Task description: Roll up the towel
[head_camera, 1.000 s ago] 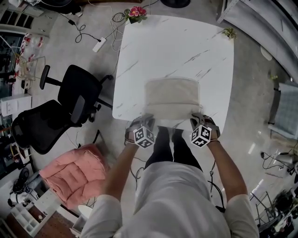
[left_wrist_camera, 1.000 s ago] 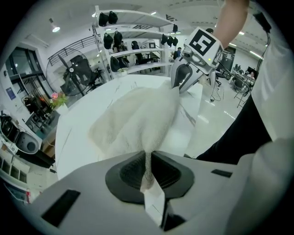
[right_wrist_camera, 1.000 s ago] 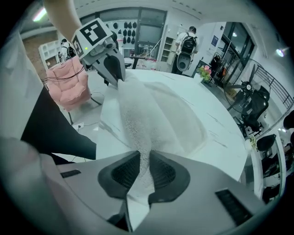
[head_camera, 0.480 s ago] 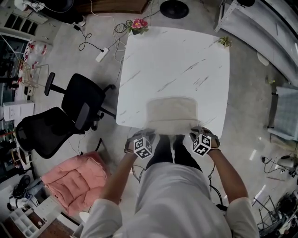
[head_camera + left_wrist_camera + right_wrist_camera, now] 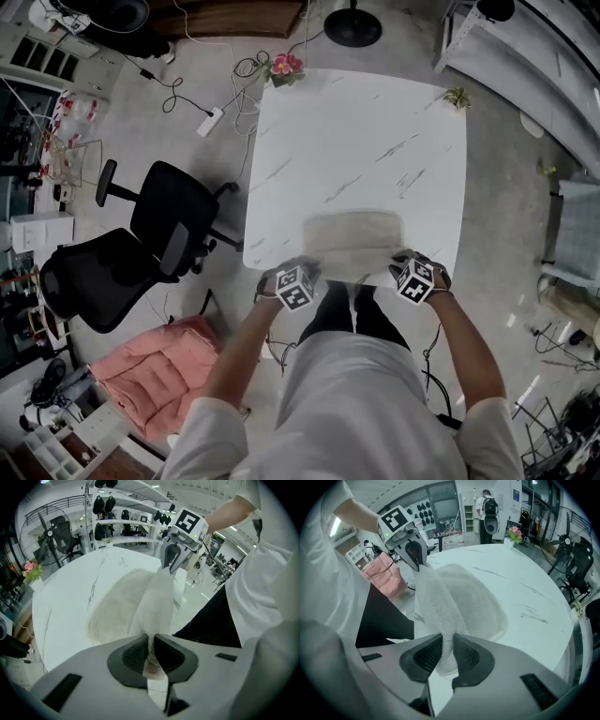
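In the head view the beige towel lies on the near part of the white marble-veined desk. Its long axis runs left to right, parallel to the desk's near edge. The left tool is at the towel's near left corner and the right tool at its near right corner, each topped by a cube of black-and-white square markers. Only this view shows the floor around the desk: a black office chair and a pink cushion to the left, a white power strip with its cables, pink flowers at the far left corner and a small plant at the far right. The left gripper view shows what the head view cannot. The left tool has its ribbed pads nearly together and clamped on a thin fold of the towel, whose lifted near edge stretches as a taut band to the right tool. The rest of the cloth lies flat on the desk beyond. The right gripper view mirrors this. The right tool pinches a thicker bunch of the towel between its pads, and its jaws have just been opening a little. The raised edge runs across to the left tool, and a person with a backpack stands far behind.
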`<state>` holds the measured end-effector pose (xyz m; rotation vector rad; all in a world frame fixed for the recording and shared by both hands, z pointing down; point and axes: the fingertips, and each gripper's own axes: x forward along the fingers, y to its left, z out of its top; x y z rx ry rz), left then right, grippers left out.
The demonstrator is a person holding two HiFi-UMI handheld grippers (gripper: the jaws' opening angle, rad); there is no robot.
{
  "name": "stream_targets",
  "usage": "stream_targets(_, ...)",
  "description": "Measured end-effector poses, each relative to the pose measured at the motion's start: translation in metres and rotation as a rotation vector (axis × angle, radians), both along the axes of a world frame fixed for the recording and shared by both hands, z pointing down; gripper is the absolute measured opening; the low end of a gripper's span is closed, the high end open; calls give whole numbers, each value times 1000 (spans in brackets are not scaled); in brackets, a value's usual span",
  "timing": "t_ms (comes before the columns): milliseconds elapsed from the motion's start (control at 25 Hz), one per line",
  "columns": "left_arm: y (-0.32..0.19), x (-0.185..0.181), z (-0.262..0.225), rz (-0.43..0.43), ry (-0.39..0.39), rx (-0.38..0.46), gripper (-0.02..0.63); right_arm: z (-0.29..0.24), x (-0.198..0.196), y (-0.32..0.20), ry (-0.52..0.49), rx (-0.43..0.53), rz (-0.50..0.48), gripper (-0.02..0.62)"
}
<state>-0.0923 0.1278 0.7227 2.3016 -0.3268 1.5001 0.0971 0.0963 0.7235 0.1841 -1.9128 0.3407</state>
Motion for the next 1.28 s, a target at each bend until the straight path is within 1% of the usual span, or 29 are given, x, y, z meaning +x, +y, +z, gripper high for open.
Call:
stream_targets(160,-25,-4,2,3,-26,31,61,-1,-3,-26,1,28,29,87)
stream_targets(280,-45,-6,3,5,-56,85,66,-1,-5,-45,9,72,57,94)
stream_targets(400,-65,-8,7,-5,-105,152,80,4,-6,-64,31,141,78,103)
stream_targets(480,-74,-10,14,-27,-140,184,122,7,-5,-74,53,195,87,131)
stream_targets(600,-82,-14,25,-69,-163,193,185,12,-5,-84,78,237,106,156)
stream_targets(680,-85,-15,28,-87,-163,188,199,18,-5,-87,86,242,115,156)
stream_targets(800,-87,-13,30,-103,-146,178,198,25,-5,-87,102,265,98,155)
stream_targets(920,-87,-17,22,-119,-131,197,196,20,-9,-87,100,279,102,153)
stream_targets(1040,-90,-23,1,-147,-115,249,198,2,-9,-88,59,300,138,169)
stream_targets(1160,-87,-24,-22,-169,-87,296,195,-20,-7,-81,12,337,143,169)
stream_targets(1280,-71,-19,-31,-146,-63,306,192,-35,-8,-69,-27,364,127,169)
